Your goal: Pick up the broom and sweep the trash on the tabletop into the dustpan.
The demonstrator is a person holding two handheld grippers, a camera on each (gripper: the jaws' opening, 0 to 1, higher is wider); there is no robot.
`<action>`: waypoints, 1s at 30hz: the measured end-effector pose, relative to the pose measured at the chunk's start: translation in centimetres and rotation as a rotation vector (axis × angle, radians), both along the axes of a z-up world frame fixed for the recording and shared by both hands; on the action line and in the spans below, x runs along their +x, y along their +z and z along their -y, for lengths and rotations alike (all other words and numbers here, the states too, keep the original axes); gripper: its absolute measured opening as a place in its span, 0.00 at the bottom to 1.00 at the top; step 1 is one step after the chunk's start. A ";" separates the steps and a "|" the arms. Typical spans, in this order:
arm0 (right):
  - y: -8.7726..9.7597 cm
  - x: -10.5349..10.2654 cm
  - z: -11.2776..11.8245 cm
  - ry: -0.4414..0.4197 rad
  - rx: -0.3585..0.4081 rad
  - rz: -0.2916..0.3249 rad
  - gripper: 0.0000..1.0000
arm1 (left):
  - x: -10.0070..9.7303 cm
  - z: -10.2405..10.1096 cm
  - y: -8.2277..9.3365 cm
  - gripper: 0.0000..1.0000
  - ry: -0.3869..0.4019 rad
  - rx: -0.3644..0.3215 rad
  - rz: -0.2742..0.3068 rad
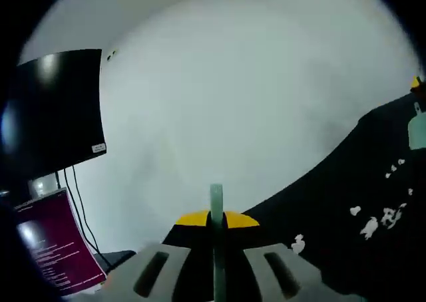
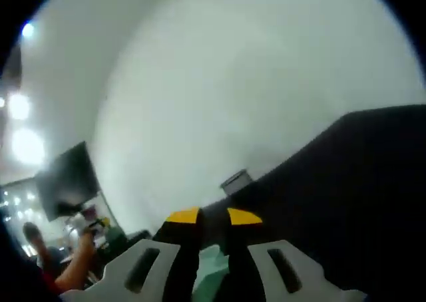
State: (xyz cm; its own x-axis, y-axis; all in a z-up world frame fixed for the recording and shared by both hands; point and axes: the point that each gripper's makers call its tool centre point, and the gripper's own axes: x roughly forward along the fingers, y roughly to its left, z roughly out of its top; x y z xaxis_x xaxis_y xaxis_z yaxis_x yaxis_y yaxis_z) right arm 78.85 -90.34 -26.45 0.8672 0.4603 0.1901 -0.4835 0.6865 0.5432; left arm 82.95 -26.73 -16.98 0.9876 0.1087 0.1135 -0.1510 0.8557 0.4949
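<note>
My left gripper (image 1: 216,219) is shut on a thin pale green handle (image 1: 216,199) that stands up between its yellow-tipped jaws; the tool's head is hidden. White scraps of trash (image 1: 373,223) lie scattered on the black tabletop (image 1: 346,182) to the right. At the far right edge a yellow-tipped gripper (image 1: 416,83) shows above a pale green piece (image 1: 417,128). In the right gripper view, my right gripper (image 2: 213,217) has its jaws close together around a pale green tool part (image 2: 212,265), over the black tabletop (image 2: 359,202).
A dark monitor (image 1: 56,109) and a magenta sign (image 1: 56,245) with cables stand at the left, against a white wall. In the right gripper view, a small grey box (image 2: 236,180) sits at the table's far edge, with a monitor (image 2: 66,182) and a person's raised hand (image 2: 80,245) at the left.
</note>
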 end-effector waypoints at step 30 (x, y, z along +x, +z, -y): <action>-0.2 -0.2 -0.6 0.047 0.037 0.025 0.15 | 2.7 -5.0 -7.9 0.07 0.075 -0.241 -0.054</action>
State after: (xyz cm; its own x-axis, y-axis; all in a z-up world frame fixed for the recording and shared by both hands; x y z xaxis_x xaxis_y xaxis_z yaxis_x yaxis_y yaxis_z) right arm 78.70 -89.73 -26.64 0.8393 0.4929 0.2295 -0.5288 0.6420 0.5551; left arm 85.65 -21.74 -24.92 0.9796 0.1995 0.0223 -0.1974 0.9372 0.2874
